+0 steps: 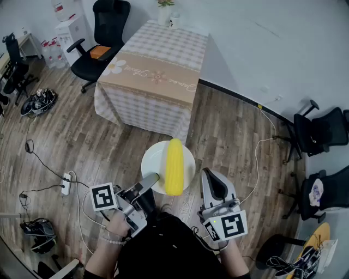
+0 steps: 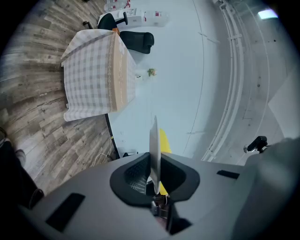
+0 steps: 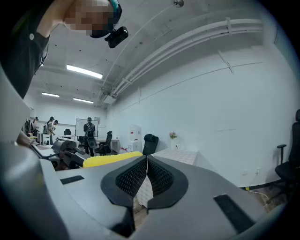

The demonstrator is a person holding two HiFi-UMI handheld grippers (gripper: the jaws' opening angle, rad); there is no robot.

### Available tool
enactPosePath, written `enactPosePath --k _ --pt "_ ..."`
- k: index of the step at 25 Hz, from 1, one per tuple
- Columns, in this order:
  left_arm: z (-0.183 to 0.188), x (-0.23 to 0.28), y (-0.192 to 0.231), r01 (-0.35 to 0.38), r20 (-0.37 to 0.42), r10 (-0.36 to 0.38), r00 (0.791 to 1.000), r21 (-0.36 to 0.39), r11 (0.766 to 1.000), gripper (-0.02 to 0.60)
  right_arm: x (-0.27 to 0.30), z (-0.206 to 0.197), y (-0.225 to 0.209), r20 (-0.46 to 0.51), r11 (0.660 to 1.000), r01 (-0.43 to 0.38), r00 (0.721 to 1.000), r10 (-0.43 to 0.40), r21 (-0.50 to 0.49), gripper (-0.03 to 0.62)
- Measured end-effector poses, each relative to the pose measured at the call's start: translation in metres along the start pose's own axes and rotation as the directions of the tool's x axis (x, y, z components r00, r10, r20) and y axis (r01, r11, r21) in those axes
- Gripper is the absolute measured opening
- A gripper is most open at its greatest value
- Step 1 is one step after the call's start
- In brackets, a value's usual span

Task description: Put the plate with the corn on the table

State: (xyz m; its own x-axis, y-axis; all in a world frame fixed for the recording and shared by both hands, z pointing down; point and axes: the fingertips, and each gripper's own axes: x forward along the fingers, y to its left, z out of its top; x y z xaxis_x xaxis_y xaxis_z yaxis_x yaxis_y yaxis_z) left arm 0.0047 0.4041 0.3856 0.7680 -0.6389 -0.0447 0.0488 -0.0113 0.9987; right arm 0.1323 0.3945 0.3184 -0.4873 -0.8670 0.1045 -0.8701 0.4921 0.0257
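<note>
While the left gripper [image 1: 153,177] clamps the plate [image 1: 155,159] by its 7 o'clock rim, jaws nearly together, the corn [image 1: 174,165] lies on it, short of the table [image 1: 158,73] at 12 o'clock; the right gripper [image 1: 211,177] is closed on nothing.

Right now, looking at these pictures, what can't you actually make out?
- Head view: the left gripper covers the near rim of the plate, so the grip there is hidden.
- Left gripper view: the plate shows edge-on and hides most of the corn.
- Right gripper view: the right gripper itself hides the plate; only the corn shows.
- Head view: the small things at the far end of the table are too small to name.
</note>
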Motion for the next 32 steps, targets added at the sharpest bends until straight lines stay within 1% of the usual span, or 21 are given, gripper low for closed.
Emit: enactPosePath --k 8,10,12,14,16,18,20,21,22,28,30,32 --pt "-0.002 0.006 -0.004 0.017 0.003 -0.017 1.000 0.001 1.000 0.035 -0.001 0.000 -0.003 -0.005 1.000 -0.004 1.000 0.004 -0.004 0.041" --pt "0.000 0.006 -0.005 0.019 0.004 -0.019 1.000 0.000 1.000 0.035 0.000 0.000 -0.003 -0.008 1.000 -0.002 1.000 0.002 0.012 0.041" --pt "0.002 0.006 -0.005 0.020 0.006 -0.020 1.000 0.001 1.000 0.035 0.002 -0.004 -0.005 -0.017 0.997 0.004 1.000 -0.003 0.082 0.041" --pt "0.005 0.005 -0.004 0.023 0.009 -0.023 1.000 0.002 1.000 0.035 0.004 -0.011 -0.007 -0.032 0.979 0.007 0.999 0.000 0.202 0.043" --pt "0.007 0.004 -0.005 0.025 0.012 -0.025 1.000 0.003 1.000 0.035 0.007 -0.020 -0.006 -0.052 0.944 -0.005 0.998 0.024 0.329 0.043" --pt "0.009 0.003 -0.005 0.025 0.015 -0.026 1.000 0.006 1.000 0.035 0.009 -0.028 -0.001 -0.064 0.896 -0.028 0.996 0.062 0.443 0.043" --pt "0.011 0.002 -0.005 0.023 0.018 -0.023 1.000 0.008 1.000 0.035 0.010 -0.033 0.005 -0.059 0.830 -0.058 0.992 0.109 0.555 0.046" --pt "0.012 0.001 -0.004 0.022 0.019 -0.022 1.000 0.009 1.000 0.035 0.012 -0.035 0.009 -0.050 0.792 -0.076 0.990 0.133 0.606 0.067" --pt "0.013 0.000 -0.004 0.021 0.021 -0.022 1.000 0.010 1.000 0.035 0.013 -0.037 0.012 -0.040 0.758 -0.091 0.987 0.154 0.646 0.107" --pt "0.019 -0.004 -0.004 0.028 0.032 -0.028 0.999 0.011 1.000 0.035 0.019 -0.046 0.028 -0.013 0.600 -0.134 0.972 0.234 0.788 0.131" --pt "0.020 -0.005 -0.005 0.030 0.033 -0.031 0.999 0.011 0.999 0.035 0.021 -0.047 0.033 -0.004 0.561 -0.141 0.969 0.248 0.816 0.130" --pt "0.020 -0.007 -0.006 0.032 0.033 -0.032 0.999 0.015 0.999 0.035 0.022 -0.047 0.037 0.011 0.532 -0.149 0.967 0.253 0.833 0.123"
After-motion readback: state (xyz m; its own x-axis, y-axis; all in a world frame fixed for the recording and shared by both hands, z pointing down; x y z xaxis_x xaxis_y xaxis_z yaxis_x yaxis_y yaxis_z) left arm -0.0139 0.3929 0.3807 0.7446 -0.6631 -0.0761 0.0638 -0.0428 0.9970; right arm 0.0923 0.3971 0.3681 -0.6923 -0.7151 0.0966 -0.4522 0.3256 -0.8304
